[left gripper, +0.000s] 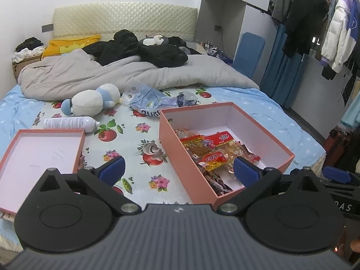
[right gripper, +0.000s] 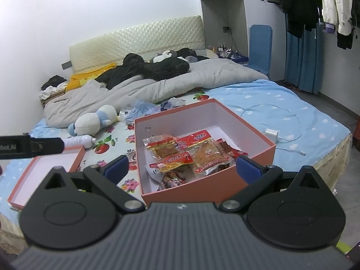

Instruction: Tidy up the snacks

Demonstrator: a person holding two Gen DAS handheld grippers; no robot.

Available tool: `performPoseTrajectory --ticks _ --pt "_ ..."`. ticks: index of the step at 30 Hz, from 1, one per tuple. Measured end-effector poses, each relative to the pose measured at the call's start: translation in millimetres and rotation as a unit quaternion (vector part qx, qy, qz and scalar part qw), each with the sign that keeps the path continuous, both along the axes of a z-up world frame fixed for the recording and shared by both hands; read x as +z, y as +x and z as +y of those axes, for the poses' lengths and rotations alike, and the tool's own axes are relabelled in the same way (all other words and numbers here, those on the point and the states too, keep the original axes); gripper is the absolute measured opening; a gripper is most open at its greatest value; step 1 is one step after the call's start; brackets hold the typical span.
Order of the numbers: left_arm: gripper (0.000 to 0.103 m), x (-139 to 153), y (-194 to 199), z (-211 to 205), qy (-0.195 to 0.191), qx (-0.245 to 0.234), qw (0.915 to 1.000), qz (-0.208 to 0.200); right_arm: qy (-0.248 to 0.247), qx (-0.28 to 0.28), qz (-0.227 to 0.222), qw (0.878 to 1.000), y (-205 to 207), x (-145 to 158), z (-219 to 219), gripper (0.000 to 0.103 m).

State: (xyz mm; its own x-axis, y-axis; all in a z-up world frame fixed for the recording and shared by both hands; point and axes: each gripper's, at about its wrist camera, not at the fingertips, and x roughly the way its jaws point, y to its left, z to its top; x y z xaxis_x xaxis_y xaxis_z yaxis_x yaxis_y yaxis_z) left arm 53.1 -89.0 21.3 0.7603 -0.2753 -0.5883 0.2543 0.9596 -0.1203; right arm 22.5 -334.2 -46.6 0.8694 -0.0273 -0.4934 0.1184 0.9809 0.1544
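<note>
Here, my left hand-held gripper (left gripper: pixel 178 171): fingers spread wide, nothing between them, held above the near edge of the bed.
My right hand-held gripper (right gripper: pixel 182 167): also spread wide and empty, pointing at the box.
Box (right gripper: pixel 247 121): pink cardboard, open, resting on the bed just ahead of both grippers, white inside.
Snacks (right gripper: pixel 186 155): a pile of red, yellow and clear packets lying in the near part of the box; the far part is bare.
Lid (left gripper: pixel 33 157): same pink, turned upside down on the bed, left of the box and apart from it.
Bottle (left gripper: pixel 69 123): white, lying on its side just beyond the lid.
Soft toy (left gripper: pixel 92 100): white and blue, lying past the bottle.
Plastic bags (left gripper: pixel 155 100): crumpled, just behind the box's far wall.
Charger and cable (right gripper: pixel 273 133): white, on the blue sheet right of the box.
Quilt (left gripper: pixel 94 74): grey, bunched across the far half of the bed, with dark clothes on top.
</note>
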Motion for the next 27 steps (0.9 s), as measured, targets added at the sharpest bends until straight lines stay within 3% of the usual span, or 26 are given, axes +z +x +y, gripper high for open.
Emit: performPoseTrajectory --ticks 27 --pt "0.103 0.1 4.6 3.2 -0.004 -0.002 1.0 0.005 0.003 0.003 -0.002 1.0 -3.0 2.0 1.4 0.103"
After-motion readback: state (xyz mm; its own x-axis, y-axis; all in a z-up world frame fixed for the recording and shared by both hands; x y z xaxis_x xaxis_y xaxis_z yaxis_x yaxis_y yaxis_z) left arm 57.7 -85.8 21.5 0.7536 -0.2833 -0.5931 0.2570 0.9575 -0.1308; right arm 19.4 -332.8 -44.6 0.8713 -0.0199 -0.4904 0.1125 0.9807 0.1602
